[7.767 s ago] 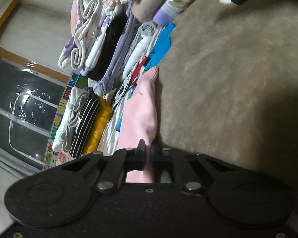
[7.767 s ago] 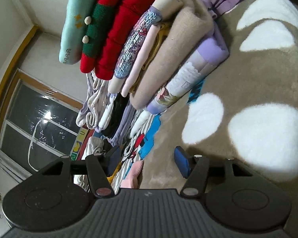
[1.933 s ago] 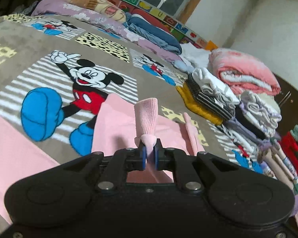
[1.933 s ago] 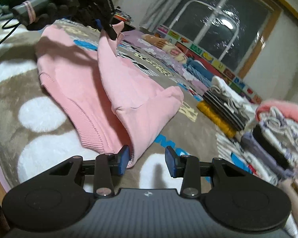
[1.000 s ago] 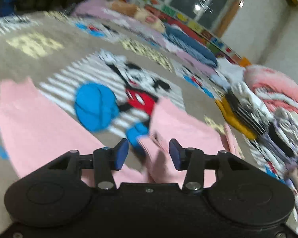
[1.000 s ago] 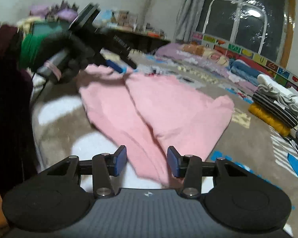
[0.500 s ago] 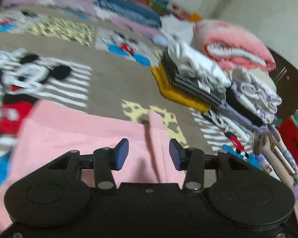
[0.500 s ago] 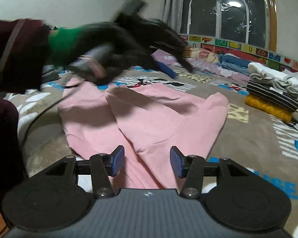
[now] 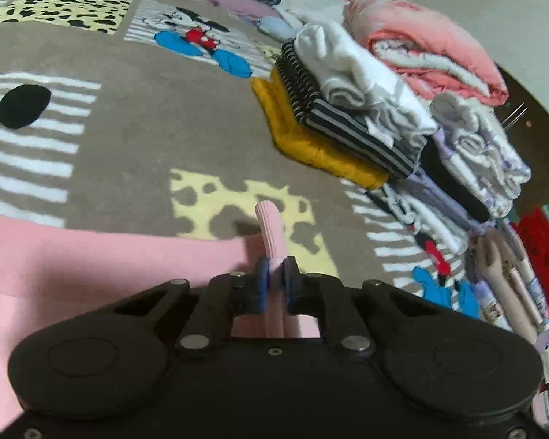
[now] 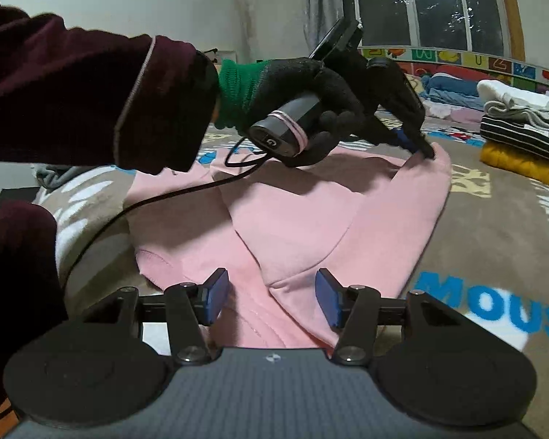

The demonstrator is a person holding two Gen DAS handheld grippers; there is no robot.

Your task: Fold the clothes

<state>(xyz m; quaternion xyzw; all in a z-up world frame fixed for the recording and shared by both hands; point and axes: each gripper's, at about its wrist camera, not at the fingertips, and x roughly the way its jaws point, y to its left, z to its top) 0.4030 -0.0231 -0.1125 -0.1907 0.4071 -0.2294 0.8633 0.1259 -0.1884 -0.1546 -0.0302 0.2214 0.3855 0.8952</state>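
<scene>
The left gripper (image 9: 273,274) has just been closing and now pinches a ribbed pink cuff (image 9: 271,234) between its blue pads (image 9: 262,285); the cuff stands up ahead of the fingertips, tilted slightly. Behind and to the left of that gripper the rest of the pink sweatshirt (image 9: 91,267) spreads flat over the bed. From the right wrist view the same gripper (image 10: 419,148) grips the garment at its far corner, held by a black-gloved left hand (image 10: 311,106) with a green knit cuff and a dark maroon sleeve (image 10: 73,91); a black cable (image 10: 157,197) trails from the handle across the cloth.

The right gripper (image 10: 271,300) has just been opening and its jaws stand apart, gripping nothing; a folded edge of the pink sweatshirt (image 10: 311,226) lies just beyond and between the blue pads (image 10: 327,301), though whether a pad brushes the cloth is hard to tell from this angle.

The garment rests on a brown cartoon-mouse blanket (image 9: 146,135) that covers the bed. Ahead and to the right of the left gripper sits a stack of folded clothes (image 9: 347,109): yellow at the bottom, black-and-white stripes above, white on top. Farther right lies a rolled pink quilt (image 9: 432,47), and nearer, a row of more folded piles (image 9: 486,168). Beyond the right gripper, a dark window (image 10: 421,7) fills the far wall.
</scene>
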